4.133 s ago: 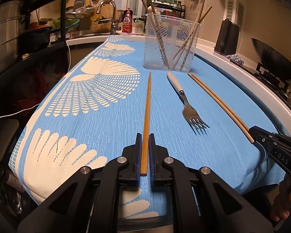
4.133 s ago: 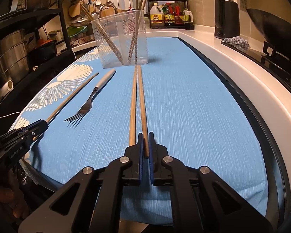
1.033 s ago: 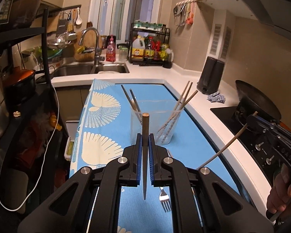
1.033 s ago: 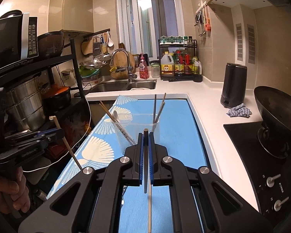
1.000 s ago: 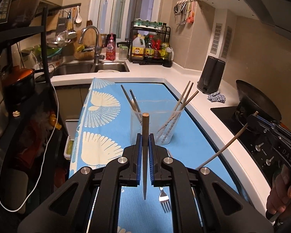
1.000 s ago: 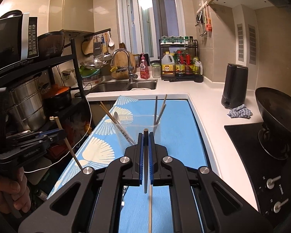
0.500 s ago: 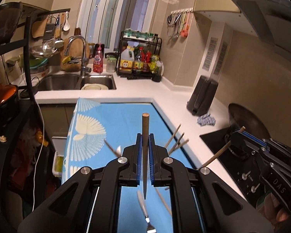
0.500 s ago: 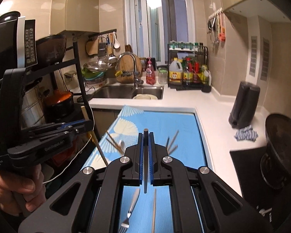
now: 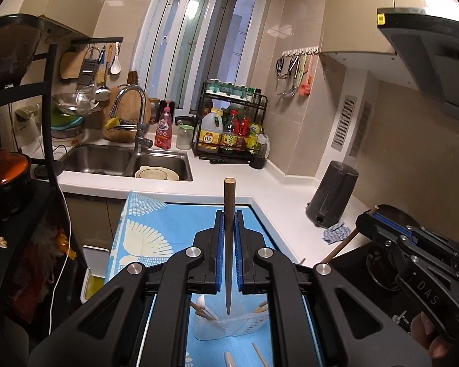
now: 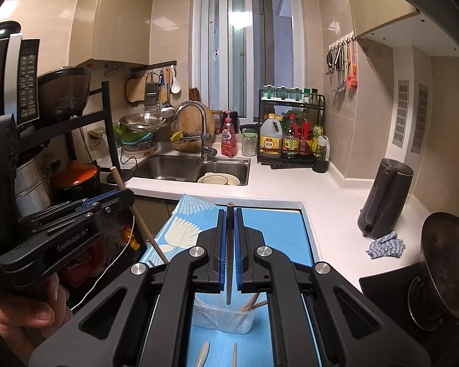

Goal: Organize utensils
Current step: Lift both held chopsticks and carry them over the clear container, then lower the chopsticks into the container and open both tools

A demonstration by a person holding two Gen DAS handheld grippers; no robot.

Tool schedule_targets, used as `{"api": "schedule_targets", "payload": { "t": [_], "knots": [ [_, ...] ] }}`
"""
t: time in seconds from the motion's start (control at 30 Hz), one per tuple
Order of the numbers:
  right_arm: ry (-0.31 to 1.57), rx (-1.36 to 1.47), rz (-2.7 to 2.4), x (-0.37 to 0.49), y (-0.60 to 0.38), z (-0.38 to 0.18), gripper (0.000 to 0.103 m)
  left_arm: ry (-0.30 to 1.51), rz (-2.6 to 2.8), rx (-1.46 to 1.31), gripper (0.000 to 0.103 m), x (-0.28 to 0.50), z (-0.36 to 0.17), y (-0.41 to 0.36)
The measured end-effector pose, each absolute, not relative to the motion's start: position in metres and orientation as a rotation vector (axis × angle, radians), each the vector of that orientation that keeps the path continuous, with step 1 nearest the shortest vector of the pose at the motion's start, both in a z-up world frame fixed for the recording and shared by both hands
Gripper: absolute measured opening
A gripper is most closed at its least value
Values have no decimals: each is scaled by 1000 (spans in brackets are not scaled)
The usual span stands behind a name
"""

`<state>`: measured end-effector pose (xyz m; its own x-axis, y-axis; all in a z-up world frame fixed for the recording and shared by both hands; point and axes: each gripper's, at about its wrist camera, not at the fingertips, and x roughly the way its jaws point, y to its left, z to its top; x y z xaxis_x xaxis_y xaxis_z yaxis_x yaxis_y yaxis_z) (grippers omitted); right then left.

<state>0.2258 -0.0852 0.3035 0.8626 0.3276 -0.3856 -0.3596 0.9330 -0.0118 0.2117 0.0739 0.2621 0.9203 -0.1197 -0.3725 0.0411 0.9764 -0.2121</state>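
Note:
My left gripper (image 9: 228, 223) is shut on a wooden chopstick (image 9: 229, 232) held upright, tip down, high above the clear plastic holder (image 9: 229, 325) that has several chopsticks in it. My right gripper (image 10: 229, 223) is shut on another chopstick (image 10: 229, 263), also upright, tip over the same holder (image 10: 226, 318). Each gripper shows in the other's view: the right one (image 9: 370, 214) and the left one (image 10: 125, 195), each with its chopstick. A fork handle (image 10: 202, 353) and one chopstick (image 10: 234, 354) lie on the blue cloth (image 10: 272, 223) in front of the holder.
A sink (image 10: 192, 168) with a plate, a tap and a bottle rack (image 10: 290, 140) stand at the back. A dark kettle (image 10: 385, 195) and a rag are on the white counter at right, a wok (image 10: 443, 263) on the hob. A black shelf with pots stands at left.
Both grippers have risen higher and tilted down with their chopsticks. The holder now sits low in both views, right under the chopstick tips.

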Motion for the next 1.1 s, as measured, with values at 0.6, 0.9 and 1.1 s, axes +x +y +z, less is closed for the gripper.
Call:
{"api": "schedule_targets", "payload": {
  "t": [0.6, 0.9, 1.1],
  "knots": [
    [435, -70, 306, 231, -106, 260, 26, 510, -12, -74, 32, 231, 221, 47],
    [362, -65, 314, 178, -127, 264, 30, 486, 4, -99, 33, 201, 220, 45],
    [315, -62, 320, 137, -143, 241, 33, 462, 29, -97, 37, 168, 205, 44]
  ]
}}
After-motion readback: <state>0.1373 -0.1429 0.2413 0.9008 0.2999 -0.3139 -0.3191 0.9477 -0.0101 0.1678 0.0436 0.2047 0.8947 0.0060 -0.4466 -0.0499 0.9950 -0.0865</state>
